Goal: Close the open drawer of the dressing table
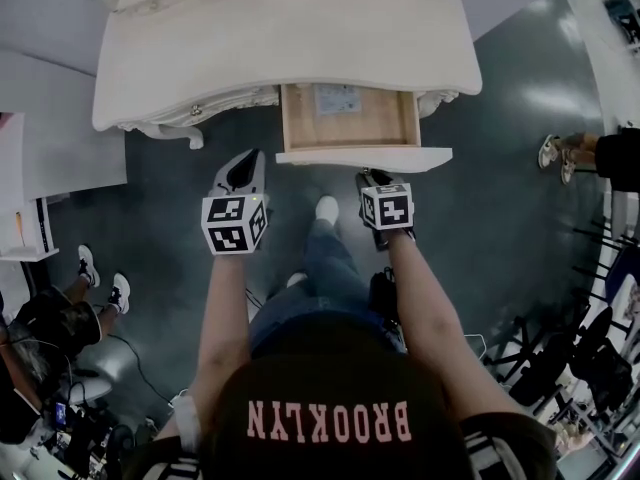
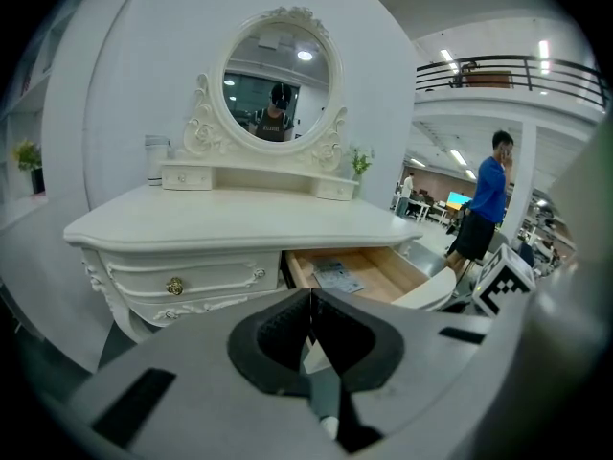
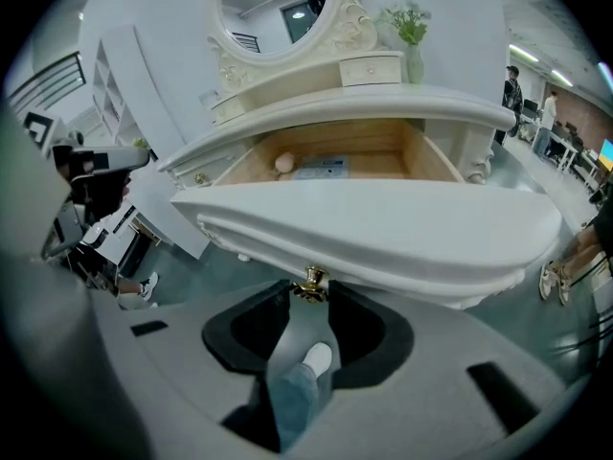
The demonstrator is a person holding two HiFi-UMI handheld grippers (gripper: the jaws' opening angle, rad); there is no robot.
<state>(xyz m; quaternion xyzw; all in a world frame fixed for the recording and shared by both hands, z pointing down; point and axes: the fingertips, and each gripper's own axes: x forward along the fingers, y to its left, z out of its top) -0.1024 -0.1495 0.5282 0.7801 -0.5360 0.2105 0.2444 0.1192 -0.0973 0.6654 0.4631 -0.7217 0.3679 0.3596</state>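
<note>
Drawer not yet shut: pulled well out from under the top of the dressing table, wooden bottom showing, a printed leaflet lying flat inside.

Starting at the right gripper: jaws parted, angled down and forward, tips just under the curved white drawer front. Right at the mouth of those jaws, the small brass knob, flanked by both tips. Looks framed rather than squeezed, though contact is hard to rule out. Through the gap, only the person's own shoe and the dark floor.

Over to the left gripper: jaws together, nothing between them. Held off to the left of the open drawer and clear of the table, facing the shut left-hand drawer and the oval mirror above. Further out, bystanders well away at the sides.

Step in hand, by the look of it: lining up on the front, push not begun or barely so. Next move calls for a straight, level shove along the runners, applied at or near the knob in the middle so as not to skew the box. Needs following through until the front sits flush under the table top. Worth keeping the left gripper out of the closing gap.
</note>
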